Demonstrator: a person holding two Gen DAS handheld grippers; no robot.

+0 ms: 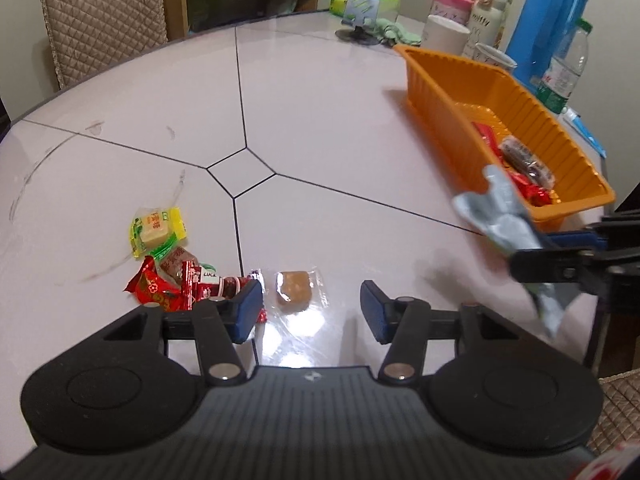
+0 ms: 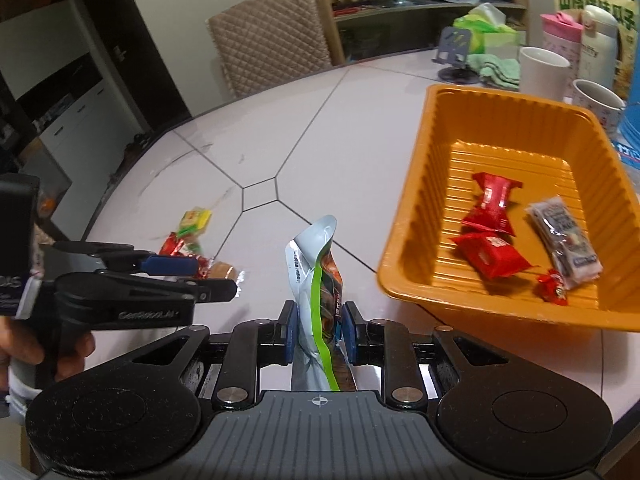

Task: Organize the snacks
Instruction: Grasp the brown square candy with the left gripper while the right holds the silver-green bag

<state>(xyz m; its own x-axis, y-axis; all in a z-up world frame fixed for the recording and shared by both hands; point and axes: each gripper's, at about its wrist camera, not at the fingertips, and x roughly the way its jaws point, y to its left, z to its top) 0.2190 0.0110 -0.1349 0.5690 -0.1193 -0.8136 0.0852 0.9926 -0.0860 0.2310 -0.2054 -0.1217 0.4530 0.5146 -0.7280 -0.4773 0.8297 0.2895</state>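
Note:
My right gripper (image 2: 318, 332) is shut on a silver snack packet (image 2: 318, 280) with a green stripe, held upright just left of the orange tray (image 2: 404, 216). The packet also shows in the left wrist view (image 1: 496, 216), in front of the tray (image 1: 440, 84). The tray holds red wrapped snacks (image 2: 492, 216) and a clear-wrapped dark bar (image 2: 564, 240). My left gripper (image 1: 311, 312) is open, low over the table, its jaws on either side of a brown candy in clear wrap (image 1: 294, 292). A pile of red snacks (image 1: 168, 286) and a yellow-green packet (image 1: 156, 230) lie to its left.
White mugs (image 2: 542, 70), a pink cup (image 2: 560, 34), a blue thermos (image 1: 548, 20), a water bottle (image 1: 564, 68) and a phone stand (image 1: 358, 16) crowd the table behind the tray. A quilted chair (image 1: 104, 20) stands at the far edge.

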